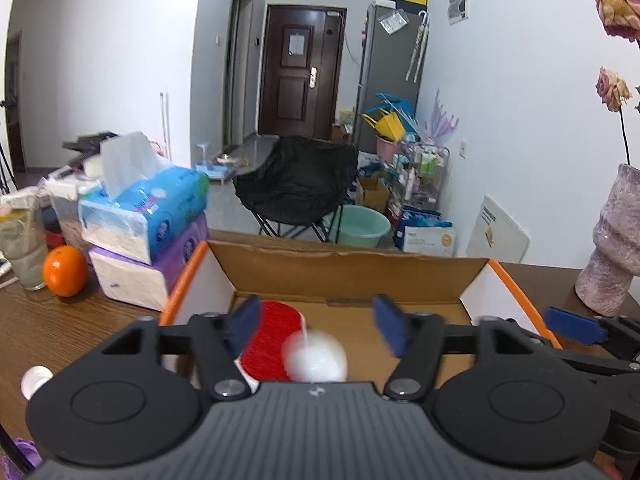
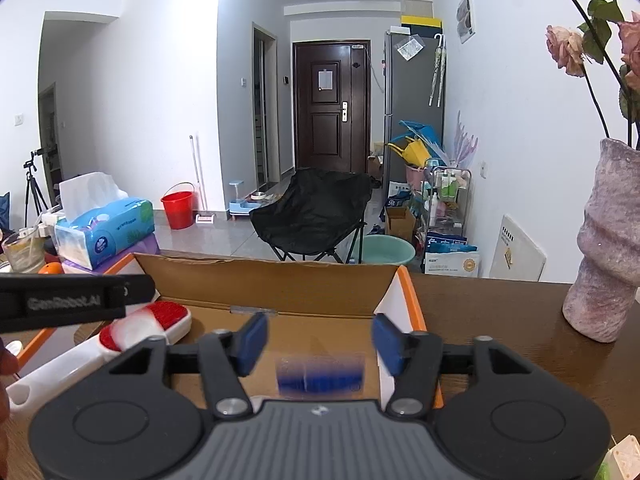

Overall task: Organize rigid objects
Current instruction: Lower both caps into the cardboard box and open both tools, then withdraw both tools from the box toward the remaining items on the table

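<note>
An open cardboard box (image 1: 344, 268) with an orange rim stands on the wooden table, and both grippers hover over its near side. My left gripper (image 1: 318, 320) is open. Below the gap between its blue pads, a blurred white rounded thing (image 1: 316, 356) touches neither pad. It overlaps a red-and-white brush (image 1: 272, 340) lying in the box. My right gripper (image 2: 320, 338) is open too. A blurred blue and clear object (image 2: 320, 374) sits low in the box beneath its gap, free of the pads. The brush (image 2: 160, 320) also shows at the left of the right wrist view.
Stacked tissue packs (image 1: 144, 216), an orange (image 1: 65, 276) and a glass cup (image 1: 24, 252) stand left of the box. A pink vase (image 2: 604, 256) with dried roses stands to the right. A small white item (image 1: 35, 376) lies near the left front.
</note>
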Demonstrator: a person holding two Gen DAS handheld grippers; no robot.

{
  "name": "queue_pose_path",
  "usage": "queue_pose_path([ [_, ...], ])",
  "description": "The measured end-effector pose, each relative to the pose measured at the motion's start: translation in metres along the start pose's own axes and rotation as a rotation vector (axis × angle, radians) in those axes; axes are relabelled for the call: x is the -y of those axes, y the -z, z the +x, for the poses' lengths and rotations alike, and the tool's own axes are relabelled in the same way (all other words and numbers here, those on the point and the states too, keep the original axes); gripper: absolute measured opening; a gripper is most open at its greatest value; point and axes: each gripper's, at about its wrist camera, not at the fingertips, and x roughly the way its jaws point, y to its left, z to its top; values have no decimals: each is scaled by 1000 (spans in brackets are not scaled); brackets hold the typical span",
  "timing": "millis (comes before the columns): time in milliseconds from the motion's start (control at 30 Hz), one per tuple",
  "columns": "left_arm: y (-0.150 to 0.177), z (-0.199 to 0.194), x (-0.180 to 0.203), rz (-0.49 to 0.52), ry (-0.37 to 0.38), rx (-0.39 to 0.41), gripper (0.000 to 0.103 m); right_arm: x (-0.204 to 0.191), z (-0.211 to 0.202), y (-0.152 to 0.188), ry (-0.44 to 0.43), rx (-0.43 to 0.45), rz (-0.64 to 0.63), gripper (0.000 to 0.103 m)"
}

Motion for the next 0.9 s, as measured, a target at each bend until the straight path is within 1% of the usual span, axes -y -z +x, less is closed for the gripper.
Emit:
queue_pose_path([
  [33, 0, -2, -1, 3, -9, 11, 81, 1, 0, 0, 5, 1, 3, 73],
  [67, -1, -4, -2, 4, -12, 18, 85, 1, -1, 0, 10, 2, 6, 84],
  [100, -1, -6, -4, 1, -16, 23, 94, 1, -1, 0, 15, 5, 8, 91],
  [133, -1, -7, -6, -4, -23, 29, 103, 2, -2, 0, 20, 9, 12, 95],
  [167, -2, -9, -7, -6, -28, 37, 103, 2, -3, -1, 21, 13, 17, 101],
  [200, -2, -10, -7, -4, -30, 43, 103, 3, -4, -1, 20, 18, 21, 103],
  [667, -3, -13, -7, 0, -26, 46, 103, 1, -9, -2, 35, 16, 15, 103],
  [900, -1, -28, -4, 9, -2, 67, 103, 3, -22, 0, 46, 25, 12, 103],
])
